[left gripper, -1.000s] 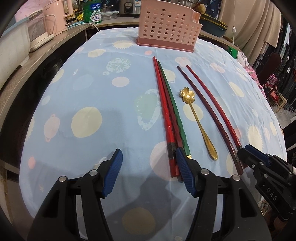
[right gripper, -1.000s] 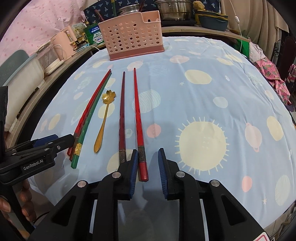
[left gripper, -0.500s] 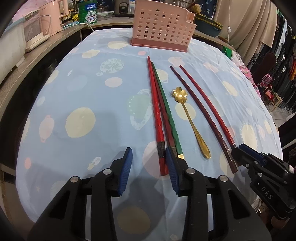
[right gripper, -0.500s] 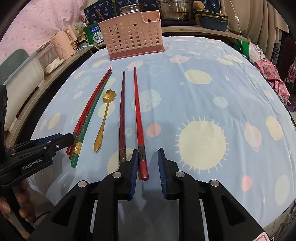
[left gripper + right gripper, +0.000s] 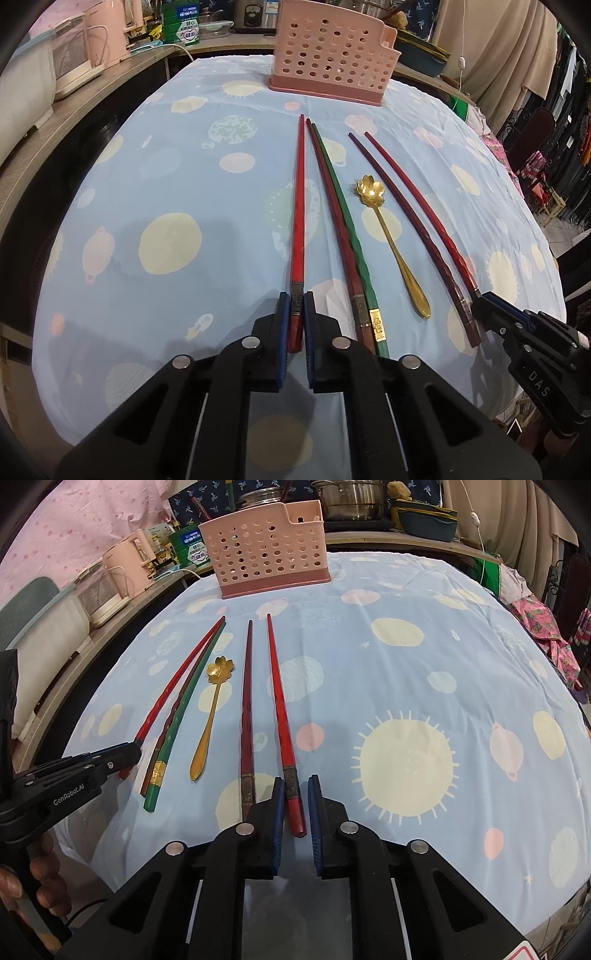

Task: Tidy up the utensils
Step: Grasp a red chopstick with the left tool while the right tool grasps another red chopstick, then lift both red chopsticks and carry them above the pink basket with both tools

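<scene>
Several chopsticks and a gold flower spoon (image 5: 391,240) lie side by side on the blue patterned cloth. My left gripper (image 5: 296,308) is shut on the near end of the leftmost red chopstick (image 5: 298,206), which now lies apart from the dark red and green chopsticks (image 5: 343,229). My right gripper (image 5: 296,794) has its jaws narrowly apart around the near end of the rightmost red chopstick (image 5: 280,705), pads close to it; a dark red chopstick (image 5: 246,701) lies just left. The pink perforated utensil holder (image 5: 271,554) stands at the far edge.
The right gripper shows at the lower right of the left wrist view (image 5: 532,350). A counter to the left holds pink appliances (image 5: 74,48) and boxes. Pots (image 5: 351,498) stand behind the holder. The table edge curves close below both grippers.
My left gripper went from wide open to shut on the leftmost red chopstick, and that chopstick has shifted left away from its neighbours. My right gripper has barely moved.
</scene>
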Motion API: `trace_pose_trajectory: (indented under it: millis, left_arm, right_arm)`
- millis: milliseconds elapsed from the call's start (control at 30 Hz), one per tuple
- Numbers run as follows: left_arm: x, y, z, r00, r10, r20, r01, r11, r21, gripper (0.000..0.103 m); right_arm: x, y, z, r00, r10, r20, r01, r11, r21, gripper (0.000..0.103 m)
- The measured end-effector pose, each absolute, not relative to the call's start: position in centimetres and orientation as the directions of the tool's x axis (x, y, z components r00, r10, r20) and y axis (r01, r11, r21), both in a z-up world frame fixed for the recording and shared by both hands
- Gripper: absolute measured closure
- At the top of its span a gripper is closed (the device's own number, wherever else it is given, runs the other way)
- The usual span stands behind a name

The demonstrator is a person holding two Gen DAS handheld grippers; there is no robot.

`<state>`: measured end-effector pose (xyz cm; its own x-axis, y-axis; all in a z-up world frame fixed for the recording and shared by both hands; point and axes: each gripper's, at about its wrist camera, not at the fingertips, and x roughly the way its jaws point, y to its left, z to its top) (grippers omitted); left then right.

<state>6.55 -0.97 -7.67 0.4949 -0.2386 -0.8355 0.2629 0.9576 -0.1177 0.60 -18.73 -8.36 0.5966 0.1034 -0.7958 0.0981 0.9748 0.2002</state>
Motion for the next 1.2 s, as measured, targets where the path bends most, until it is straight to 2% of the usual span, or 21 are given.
trace_pose_trajectory:
  millis: [433, 1200]
  left_arm:
    - [6.1, -1.0, -6.1, 0.512, -0.221, -0.830, 0.256, 0.962, -0.098, 0.096]
    - [8.0, 1.7, 3.2, 0.650, -0.279, -0.707, 0.215, 0.960, -0.181, 0.096]
  right_arm:
    - [0.2, -19.2, -7.2, 0.618, 0.104, -0.780, 0.102, 0.972, 0.210, 0.095]
    - [0.4, -22.4, 2.3, 0.787, 0.087, -0.610, 0.111, 0.953, 0.280, 0.096]
